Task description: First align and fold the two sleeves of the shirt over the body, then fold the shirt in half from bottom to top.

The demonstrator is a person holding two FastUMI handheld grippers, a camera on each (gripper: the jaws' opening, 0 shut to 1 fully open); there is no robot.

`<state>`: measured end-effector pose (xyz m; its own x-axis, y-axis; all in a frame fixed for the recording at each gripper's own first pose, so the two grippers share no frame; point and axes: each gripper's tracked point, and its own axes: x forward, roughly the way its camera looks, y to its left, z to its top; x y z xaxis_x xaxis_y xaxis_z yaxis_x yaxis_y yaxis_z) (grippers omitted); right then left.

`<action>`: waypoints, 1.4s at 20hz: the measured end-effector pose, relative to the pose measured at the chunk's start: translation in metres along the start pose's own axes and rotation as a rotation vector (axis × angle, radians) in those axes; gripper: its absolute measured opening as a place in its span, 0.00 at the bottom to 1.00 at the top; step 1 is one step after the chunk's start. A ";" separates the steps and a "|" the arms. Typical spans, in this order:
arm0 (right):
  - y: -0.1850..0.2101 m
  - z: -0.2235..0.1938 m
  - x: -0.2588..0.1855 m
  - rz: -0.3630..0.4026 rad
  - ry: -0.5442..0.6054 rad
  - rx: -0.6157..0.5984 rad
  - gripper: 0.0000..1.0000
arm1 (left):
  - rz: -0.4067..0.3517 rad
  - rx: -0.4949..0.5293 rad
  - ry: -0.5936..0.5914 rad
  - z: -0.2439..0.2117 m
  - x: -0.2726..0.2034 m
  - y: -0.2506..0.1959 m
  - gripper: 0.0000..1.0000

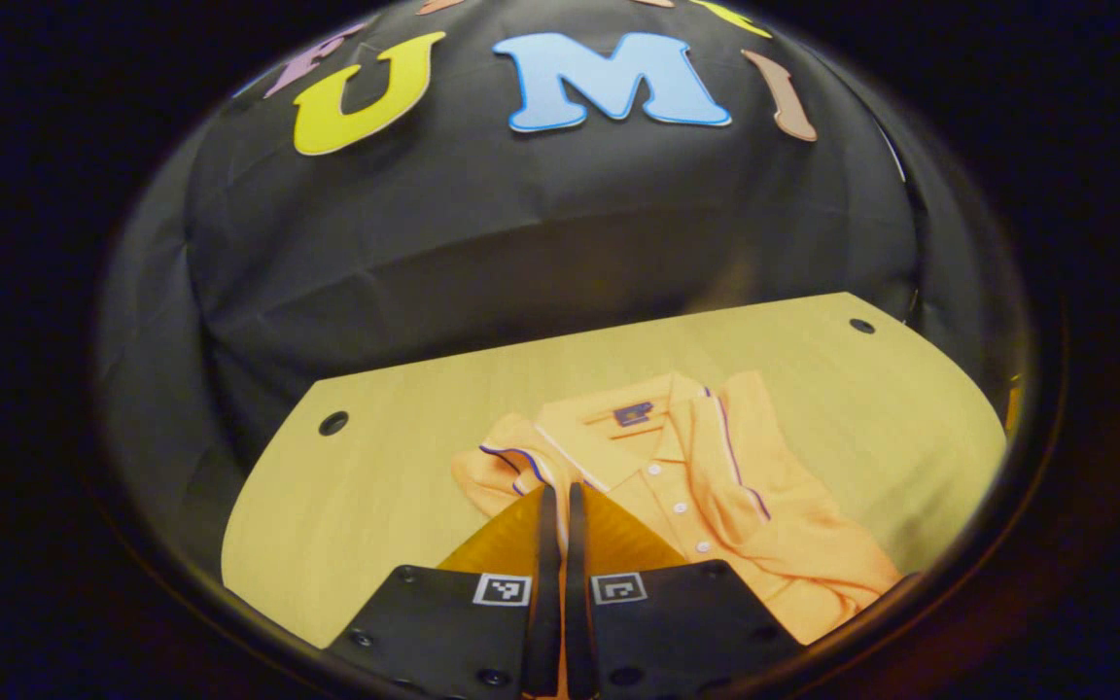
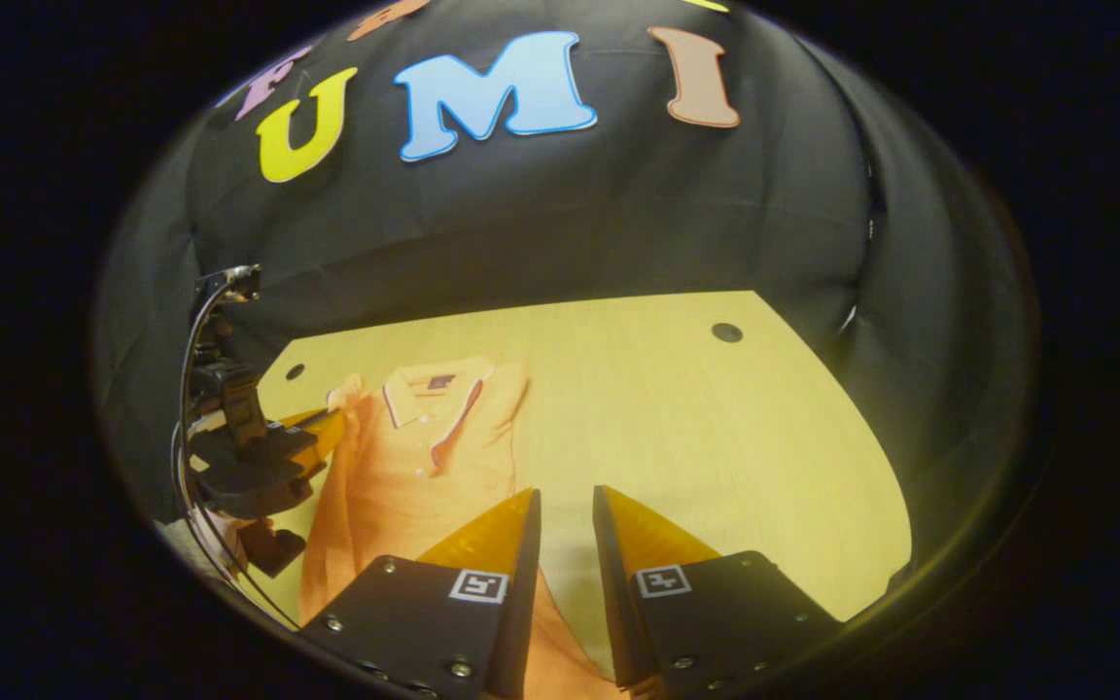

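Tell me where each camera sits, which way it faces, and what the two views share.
Left gripper view: rides the left gripper, looking forward and down at the orange polo shirt; its own fingers nearly together over the collar side.
Right gripper view: rides the right gripper, fingers apart over the shirt's lower edge; the left gripper shows farther off.
Shared: shirt, wooden table.

Each gripper carries two flat black plates studded with small round screws, and each plate bears one square black-and-white marker near its inner edge. Wedge-shaped fingers taper forward from the plates. The left gripper (image 2: 322, 428), seen from the right gripper view, has a blocky black body with a thin cable looping over it
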<state>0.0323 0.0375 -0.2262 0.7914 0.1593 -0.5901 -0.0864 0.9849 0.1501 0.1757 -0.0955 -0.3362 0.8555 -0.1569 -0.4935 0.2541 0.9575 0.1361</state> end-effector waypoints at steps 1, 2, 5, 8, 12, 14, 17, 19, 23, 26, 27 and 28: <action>-0.006 -0.002 -0.004 -0.009 0.000 0.010 0.33 | -0.016 0.011 0.003 0.001 0.000 -0.011 0.09; -0.012 -0.004 -0.005 -0.019 0.000 0.020 0.33 | -0.031 0.019 0.006 0.001 0.001 -0.021 0.10; -0.030 -0.011 -0.013 -0.050 0.000 0.048 0.33 | -0.065 0.043 0.027 -0.005 0.010 -0.047 0.10; -0.044 -0.015 -0.019 -0.073 0.002 0.075 0.33 | -0.079 0.055 0.061 -0.018 0.017 -0.060 0.09; -0.054 -0.019 -0.022 -0.082 0.013 0.085 0.33 | -0.089 0.038 0.083 -0.025 0.021 -0.062 0.11; -0.053 -0.020 -0.022 -0.075 0.019 0.088 0.33 | -0.105 0.021 0.105 -0.031 0.018 -0.063 0.29; -0.045 -0.021 -0.019 -0.055 0.025 0.077 0.33 | -0.094 -0.016 0.112 -0.032 0.012 -0.054 0.70; -0.039 -0.022 -0.018 -0.035 0.032 0.063 0.33 | -0.075 -0.044 0.108 -0.033 0.000 -0.043 0.64; -0.027 -0.030 -0.017 0.008 0.049 0.021 0.33 | -0.057 -0.060 0.111 -0.044 -0.033 -0.018 0.64; -0.018 -0.042 -0.018 0.042 0.073 -0.009 0.33 | -0.046 -0.053 0.131 -0.065 -0.069 0.001 0.76; -0.014 -0.048 -0.018 0.052 0.087 -0.021 0.33 | -0.041 -0.055 0.141 -0.073 -0.082 0.007 0.75; -0.012 -0.056 -0.020 0.063 0.101 -0.032 0.25 | -0.038 -0.054 0.152 -0.082 -0.096 0.012 0.75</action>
<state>-0.0158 0.0264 -0.2605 0.7192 0.2253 -0.6573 -0.1543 0.9741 0.1650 0.0599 -0.0496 -0.3580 0.7661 -0.1591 -0.6227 0.2571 0.9638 0.0700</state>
